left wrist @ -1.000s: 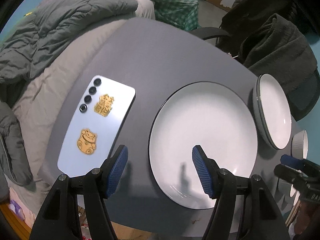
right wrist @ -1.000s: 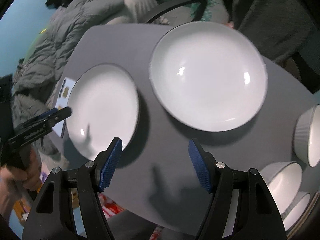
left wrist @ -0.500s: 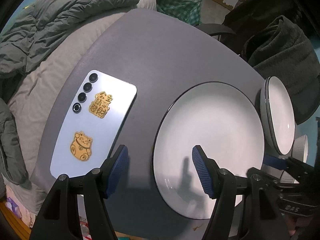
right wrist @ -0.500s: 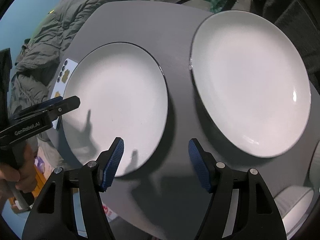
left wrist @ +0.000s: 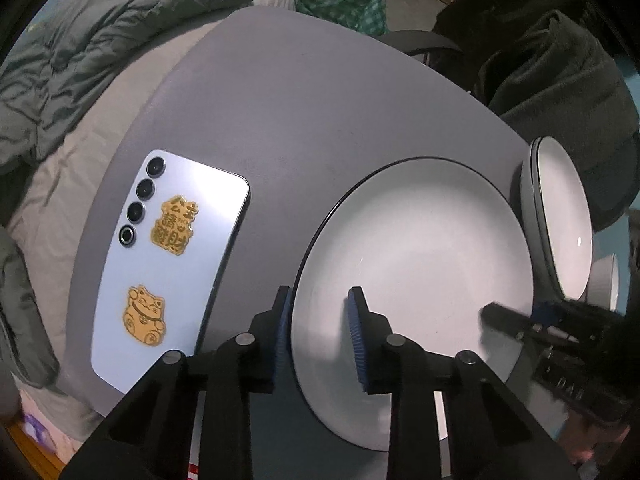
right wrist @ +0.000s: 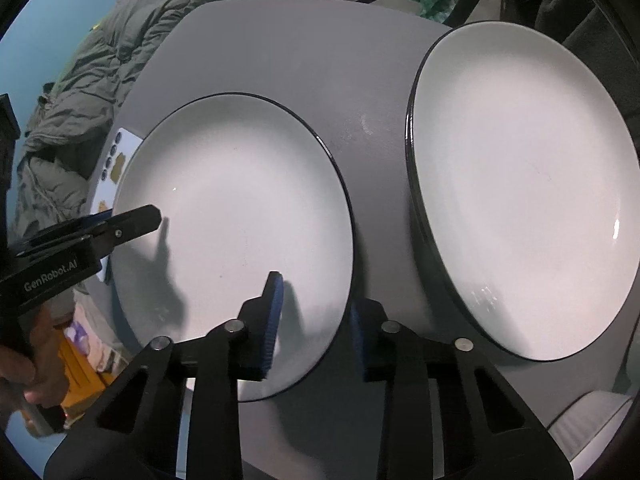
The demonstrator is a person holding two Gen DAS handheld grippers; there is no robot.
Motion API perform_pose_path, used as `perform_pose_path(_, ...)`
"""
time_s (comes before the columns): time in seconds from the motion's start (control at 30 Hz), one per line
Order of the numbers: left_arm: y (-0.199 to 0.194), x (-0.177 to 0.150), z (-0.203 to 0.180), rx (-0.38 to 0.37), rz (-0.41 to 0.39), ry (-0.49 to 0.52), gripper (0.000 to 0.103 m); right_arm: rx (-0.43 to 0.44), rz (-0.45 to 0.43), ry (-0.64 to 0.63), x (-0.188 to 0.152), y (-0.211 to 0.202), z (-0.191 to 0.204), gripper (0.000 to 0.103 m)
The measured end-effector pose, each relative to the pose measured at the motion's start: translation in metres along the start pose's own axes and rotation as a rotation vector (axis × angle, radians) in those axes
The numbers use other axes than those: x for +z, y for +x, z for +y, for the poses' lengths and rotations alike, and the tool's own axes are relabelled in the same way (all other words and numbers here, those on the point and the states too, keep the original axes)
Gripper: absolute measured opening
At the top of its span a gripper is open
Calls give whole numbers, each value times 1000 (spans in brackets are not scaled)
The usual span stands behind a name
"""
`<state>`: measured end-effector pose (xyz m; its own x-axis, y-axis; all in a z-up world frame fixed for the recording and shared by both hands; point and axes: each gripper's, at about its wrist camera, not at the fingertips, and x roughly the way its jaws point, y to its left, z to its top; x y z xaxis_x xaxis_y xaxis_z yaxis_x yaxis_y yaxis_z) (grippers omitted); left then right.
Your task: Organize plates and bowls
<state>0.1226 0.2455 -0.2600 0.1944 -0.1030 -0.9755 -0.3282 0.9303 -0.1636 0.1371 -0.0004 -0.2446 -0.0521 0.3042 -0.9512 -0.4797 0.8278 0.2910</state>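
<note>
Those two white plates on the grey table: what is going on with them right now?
A person holds a gripper in each hand. Both have just been closing on the near plate: the left gripper straddles its left rim, the right gripper its right rim. The plate lies flat on the table. The second plate sits untouched beside it, a phone on the other side.
</note>
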Motion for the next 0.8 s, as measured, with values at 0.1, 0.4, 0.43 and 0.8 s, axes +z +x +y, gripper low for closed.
perform_pose_path(0.1,-1,-2,2,-1,9,3,21,-3,-2,6,-1,-2,-4,20)
perform_pose_path(0.4,0,-27,-21,-12,46,56,21,8,17,29,-15,-6,-15,19)
perform_pose_path(0.43,0,-30,-24,-18,49,60,21,7,18,36,-20,-8,-18,19)
perform_pose_path(0.8,6,-67,-78,-88,105,194,21,-8,7,177,-81,-26,-58,19)
